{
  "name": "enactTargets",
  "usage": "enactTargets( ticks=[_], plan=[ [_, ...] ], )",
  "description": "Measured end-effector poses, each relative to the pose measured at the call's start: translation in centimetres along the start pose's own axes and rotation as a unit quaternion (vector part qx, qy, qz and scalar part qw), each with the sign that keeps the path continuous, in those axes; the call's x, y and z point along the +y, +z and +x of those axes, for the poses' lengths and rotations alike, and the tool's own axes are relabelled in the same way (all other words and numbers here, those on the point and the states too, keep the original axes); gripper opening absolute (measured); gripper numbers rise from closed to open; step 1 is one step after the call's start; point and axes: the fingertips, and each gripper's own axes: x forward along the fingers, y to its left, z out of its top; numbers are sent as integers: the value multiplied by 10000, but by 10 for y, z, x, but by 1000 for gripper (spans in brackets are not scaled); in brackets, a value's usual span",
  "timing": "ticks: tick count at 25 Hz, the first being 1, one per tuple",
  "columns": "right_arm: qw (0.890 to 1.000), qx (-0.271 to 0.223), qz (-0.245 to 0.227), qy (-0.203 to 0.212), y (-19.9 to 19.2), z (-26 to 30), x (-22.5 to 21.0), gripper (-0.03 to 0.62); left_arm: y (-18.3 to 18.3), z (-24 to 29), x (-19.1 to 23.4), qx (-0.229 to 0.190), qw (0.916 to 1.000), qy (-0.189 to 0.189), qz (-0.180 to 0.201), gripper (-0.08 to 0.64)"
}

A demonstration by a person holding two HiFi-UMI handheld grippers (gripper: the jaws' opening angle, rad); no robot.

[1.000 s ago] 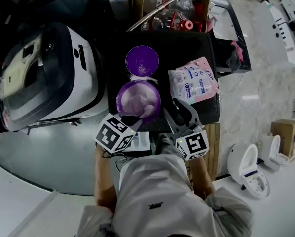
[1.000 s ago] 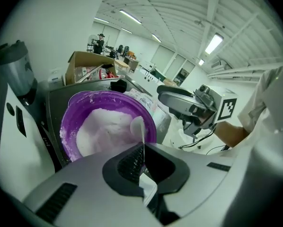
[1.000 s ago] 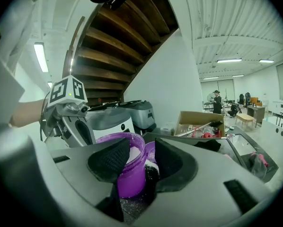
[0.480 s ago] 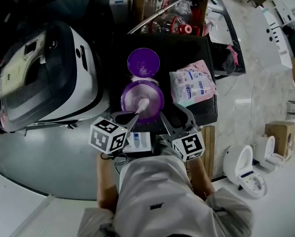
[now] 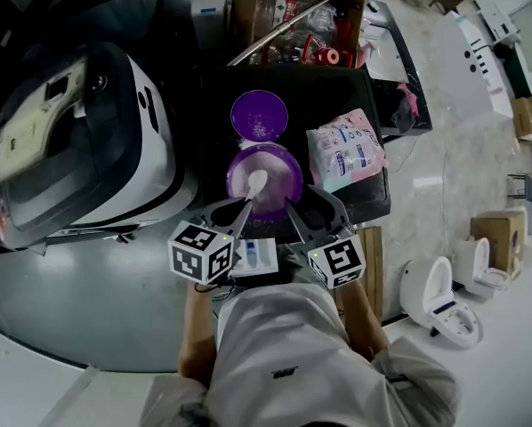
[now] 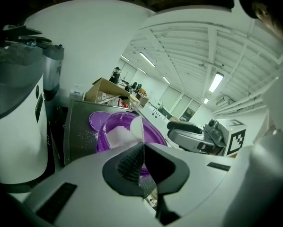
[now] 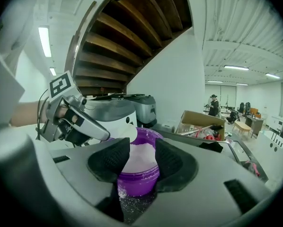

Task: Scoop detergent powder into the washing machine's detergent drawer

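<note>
A purple tub (image 5: 275, 169) of white detergent powder stands on the black table (image 5: 328, 92), its purple lid (image 5: 259, 115) just behind it. My left gripper (image 5: 237, 208) is shut on the handle of a white scoop (image 5: 254, 185), whose bowl lies over the powder. In the left gripper view the scoop (image 6: 136, 128) rises edge-on from the closed jaws (image 6: 142, 149) in front of the tub (image 6: 153, 134). My right gripper (image 5: 303, 208) is open at the tub's near right rim. In the right gripper view the tub (image 7: 139, 171) sits between the spread jaws (image 7: 142, 158).
A white and black washing machine (image 5: 79, 140) stands left of the table. A pink detergent bag (image 5: 346, 149) lies right of the tub. A cardboard box (image 5: 297, 16) of clutter is behind. A small white tray (image 5: 253, 256) sits between the grippers' cubes.
The left gripper has carried the scoop from the tub's near rim to over the powder. The right gripper has moved left, up to the tub's right side.
</note>
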Motion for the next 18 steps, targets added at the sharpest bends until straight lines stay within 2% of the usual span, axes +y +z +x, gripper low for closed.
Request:
enactTargets(
  ticks=[9,15,18],
  plan=[
    [9996,32,-26,-287,-2,1,19,167,-4,-5,-3,-510,9983,-257,77,15],
    [9992,56,-9,-389,-8,-4,21,167,-4,-7,-2,-655,9973,-246,229,15],
    [9994,34,-1,-345,-9,-6,22,167,-5,-8,-5,-733,9969,-211,169,15]
  ],
)
